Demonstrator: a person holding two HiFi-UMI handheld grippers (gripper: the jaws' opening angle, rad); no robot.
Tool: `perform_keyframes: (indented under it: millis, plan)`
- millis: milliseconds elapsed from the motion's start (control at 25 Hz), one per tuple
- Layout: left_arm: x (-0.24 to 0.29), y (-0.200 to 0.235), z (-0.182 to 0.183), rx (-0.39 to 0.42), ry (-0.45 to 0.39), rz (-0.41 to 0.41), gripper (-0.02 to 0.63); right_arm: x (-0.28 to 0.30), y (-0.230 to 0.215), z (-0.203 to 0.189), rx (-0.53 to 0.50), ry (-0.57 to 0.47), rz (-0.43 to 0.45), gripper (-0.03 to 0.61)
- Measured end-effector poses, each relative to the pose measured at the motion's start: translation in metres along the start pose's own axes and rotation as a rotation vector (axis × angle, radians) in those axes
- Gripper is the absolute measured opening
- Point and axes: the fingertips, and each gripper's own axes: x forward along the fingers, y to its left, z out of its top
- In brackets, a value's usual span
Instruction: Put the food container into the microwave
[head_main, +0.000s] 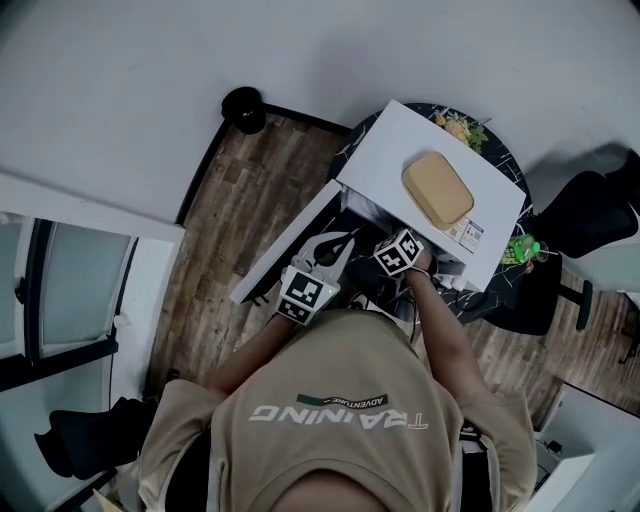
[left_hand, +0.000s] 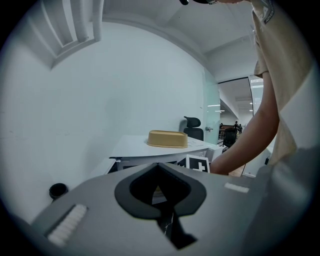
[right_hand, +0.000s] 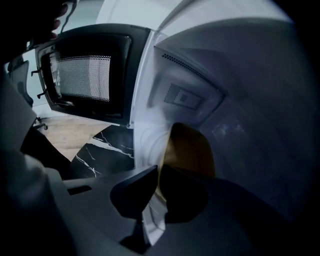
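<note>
My right gripper (right_hand: 157, 169) is inside the boxy white microwave (head_main: 390, 160), its jaws pinched on the rim of the tan rounded food container (right_hand: 192, 150). The container's far side is lost in the dim cavity, which the head view hides entirely. My left gripper (left_hand: 158, 165) hangs outside, jaws together on nothing.

The food container (right_hand: 190, 147) is partly hidden behind the right gripper (right_hand: 159, 171).
</note>
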Motion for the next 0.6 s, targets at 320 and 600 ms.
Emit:
perform_keyframes:
  millis: [320,600]
  plan:
    - [-0.002,-0.004,-0.003,-0.009,0.008,-0.024,0.003,-0.029,0.003,0.013,0.017,-0.080,-0.057,0.017]
    - [0.001,-0.016,0.000,0.007,0.001,-0.074,0.003,-0.071,0.018,0.024,0.083,-0.153,-0.051,0.015]
